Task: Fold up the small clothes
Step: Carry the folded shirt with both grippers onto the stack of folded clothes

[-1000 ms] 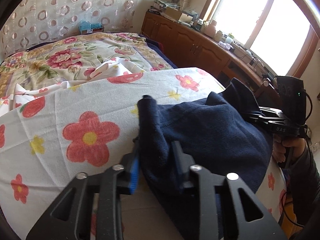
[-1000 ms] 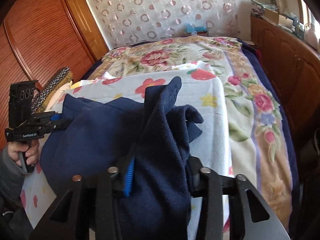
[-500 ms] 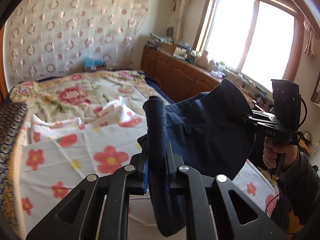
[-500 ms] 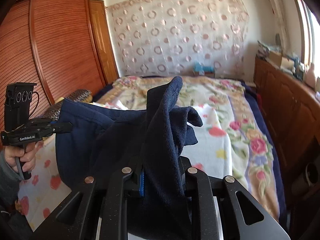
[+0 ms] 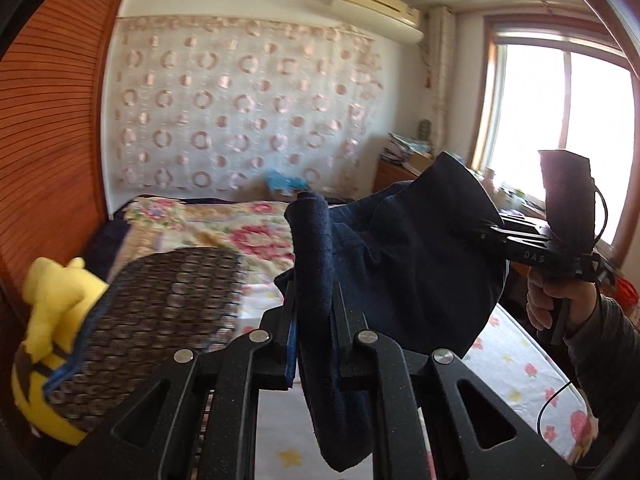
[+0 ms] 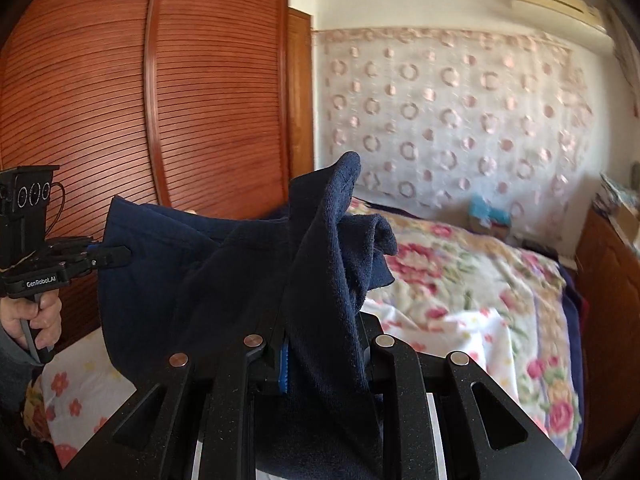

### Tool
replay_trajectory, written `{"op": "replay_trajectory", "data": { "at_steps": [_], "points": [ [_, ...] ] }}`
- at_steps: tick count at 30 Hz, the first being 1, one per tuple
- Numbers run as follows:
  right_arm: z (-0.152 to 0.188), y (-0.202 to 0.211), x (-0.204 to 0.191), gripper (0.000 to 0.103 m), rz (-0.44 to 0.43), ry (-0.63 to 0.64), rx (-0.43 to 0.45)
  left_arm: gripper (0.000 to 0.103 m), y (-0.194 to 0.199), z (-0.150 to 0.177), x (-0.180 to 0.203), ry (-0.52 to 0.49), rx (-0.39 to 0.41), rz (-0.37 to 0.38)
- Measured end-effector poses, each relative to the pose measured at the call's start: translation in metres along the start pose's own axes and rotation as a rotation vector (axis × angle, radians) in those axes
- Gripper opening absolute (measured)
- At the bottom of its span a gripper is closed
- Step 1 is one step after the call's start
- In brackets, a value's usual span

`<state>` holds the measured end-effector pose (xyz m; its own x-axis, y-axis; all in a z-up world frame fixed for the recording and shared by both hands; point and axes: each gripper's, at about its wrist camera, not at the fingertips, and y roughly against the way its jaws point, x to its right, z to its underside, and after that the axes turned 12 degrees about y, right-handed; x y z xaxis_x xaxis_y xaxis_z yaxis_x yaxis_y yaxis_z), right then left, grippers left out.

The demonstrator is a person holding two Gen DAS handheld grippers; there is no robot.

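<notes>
Grippers, left [image 5: 312, 280] and right [image 6: 320, 308], each have jaws clamped on a navy garment [image 5: 420, 256] (lifted above the bed [image 6: 460, 280]), likely to spread it for folding.

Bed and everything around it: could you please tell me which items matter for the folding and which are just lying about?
In use:
navy garment
left gripper
right gripper
flowered sheet

Lying about:
yellow plush toy
patterned pillow
floral bedspread
wardrobe
air conditioner
</notes>
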<state>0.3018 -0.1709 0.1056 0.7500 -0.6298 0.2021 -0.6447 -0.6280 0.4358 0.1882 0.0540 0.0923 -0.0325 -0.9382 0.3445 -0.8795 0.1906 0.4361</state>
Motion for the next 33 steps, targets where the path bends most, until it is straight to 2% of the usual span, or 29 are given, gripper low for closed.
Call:
{"op": "replay_trajectory", "data": {
  "at_steps": [3, 5, 9, 13, 18, 21, 25, 29, 31, 33],
  "points": [
    [-0.022, -0.035, -0.005, 0.021, -0.043, 0.053, 0.01, 0.013, 0.011, -0.003, -0.024, 0.04, 0.05, -0.047],
    [-0.03, -0.056, 0.007, 0.021, -0.067, 0.094, 0.017, 0.013, 0.016, -0.002, -0.036, 0.07, 0.066, -0.065],
    [-0.059, -0.103, 0.01, 0.021, -0.118, 0.157, 0.028, 0.013, 0.034, 0.012, -0.057, 0.137, 0.103, -0.089],
    [-0.08, -0.155, 0.008, 0.021, -0.176, 0.215, 0.011, 0.013, 0.04, 0.026, -0.078, 0.183, 0.134, -0.152],
    [-0.099, -0.221, -0.011, 0.021, -0.214, 0.309, -0.023, 0.013, 0.028, 0.042, -0.107, 0.254, 0.097, -0.202],
    [-0.105, -0.253, -0.019, 0.021, -0.221, 0.34, -0.057, 0.013, 0.024, 0.049, -0.116, 0.259, 0.085, -0.237],
    [-0.114, -0.281, -0.022, 0.027, -0.213, 0.313, -0.076, 0.013, 0.024, 0.058, -0.13, 0.272, 0.07, -0.274],
    [-0.126, -0.294, -0.014, 0.043, -0.129, 0.199, -0.073, 0.013, 0.024, 0.068, -0.14, 0.283, 0.038, -0.304],
    [-0.121, -0.288, -0.011, 0.044, -0.133, 0.156, -0.07, 0.013, 0.027, 0.072, -0.138, 0.276, 0.03, -0.333],
    [-0.112, -0.281, -0.009, 0.044, -0.145, 0.166, -0.069, 0.016, 0.028, 0.072, -0.136, 0.263, 0.026, -0.337]
  ]
}}
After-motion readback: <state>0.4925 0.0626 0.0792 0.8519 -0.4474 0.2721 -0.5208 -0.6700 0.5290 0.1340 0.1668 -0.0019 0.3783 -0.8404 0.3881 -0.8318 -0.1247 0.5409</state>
